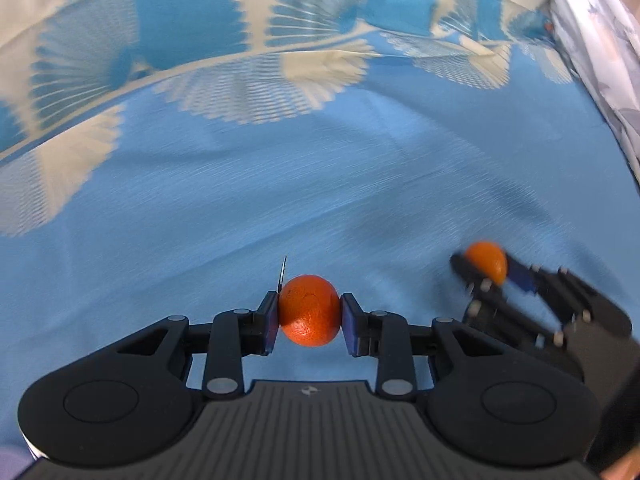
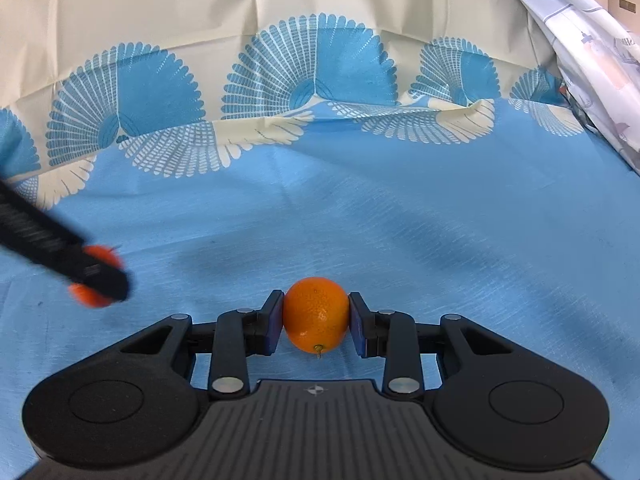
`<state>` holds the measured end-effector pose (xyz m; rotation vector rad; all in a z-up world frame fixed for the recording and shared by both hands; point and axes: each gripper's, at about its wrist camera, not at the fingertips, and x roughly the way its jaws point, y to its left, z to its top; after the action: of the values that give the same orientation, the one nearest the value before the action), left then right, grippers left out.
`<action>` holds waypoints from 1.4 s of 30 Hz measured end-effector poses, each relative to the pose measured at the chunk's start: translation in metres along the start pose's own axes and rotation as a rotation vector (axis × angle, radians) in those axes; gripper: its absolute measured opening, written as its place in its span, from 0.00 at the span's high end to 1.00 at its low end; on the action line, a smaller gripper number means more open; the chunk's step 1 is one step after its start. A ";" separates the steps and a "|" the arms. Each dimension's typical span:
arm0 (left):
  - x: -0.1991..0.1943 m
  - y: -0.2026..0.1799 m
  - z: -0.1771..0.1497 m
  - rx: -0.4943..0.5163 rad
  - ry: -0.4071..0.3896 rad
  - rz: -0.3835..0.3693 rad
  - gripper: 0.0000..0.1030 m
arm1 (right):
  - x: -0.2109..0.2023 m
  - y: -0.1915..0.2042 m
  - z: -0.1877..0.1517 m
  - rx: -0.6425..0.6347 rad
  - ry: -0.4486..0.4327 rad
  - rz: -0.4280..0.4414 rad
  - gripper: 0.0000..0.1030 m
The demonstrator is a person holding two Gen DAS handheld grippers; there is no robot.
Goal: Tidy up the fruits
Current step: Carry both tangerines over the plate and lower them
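My left gripper [image 1: 309, 314] is shut on a deep orange mandarin [image 1: 309, 310] and holds it above the blue cloth. My right gripper [image 2: 316, 314] is shut on a lighter orange mandarin [image 2: 316, 312], stem end facing the camera. In the left wrist view the right gripper [image 1: 490, 266] shows at the lower right with its mandarin [image 1: 486, 260], blurred. In the right wrist view the left gripper [image 2: 96, 276] shows at the left with its mandarin [image 2: 100, 258], blurred.
A blue tablecloth [image 2: 360, 220] with cream and blue fan patterns covers the surface and rises at the back. A pale printed fabric [image 2: 592, 40] hangs at the far right edge.
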<state>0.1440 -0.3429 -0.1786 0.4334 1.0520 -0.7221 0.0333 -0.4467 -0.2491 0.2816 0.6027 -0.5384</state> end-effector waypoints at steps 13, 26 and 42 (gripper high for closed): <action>-0.177 0.066 -0.133 -0.135 -0.016 0.162 0.65 | -0.088 0.034 -0.006 -0.077 -0.118 0.044 0.66; -0.307 0.089 -0.260 -0.246 -0.112 0.202 0.65 | -0.323 0.119 -0.058 -0.254 -0.163 0.355 0.66; -0.376 0.104 -0.368 -0.371 -0.215 0.198 0.65 | -0.448 0.171 -0.106 -0.459 -0.169 0.524 0.65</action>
<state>-0.1254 0.0881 -0.0067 0.1324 0.8999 -0.3761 -0.2309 -0.0864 -0.0463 -0.0470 0.4481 0.0871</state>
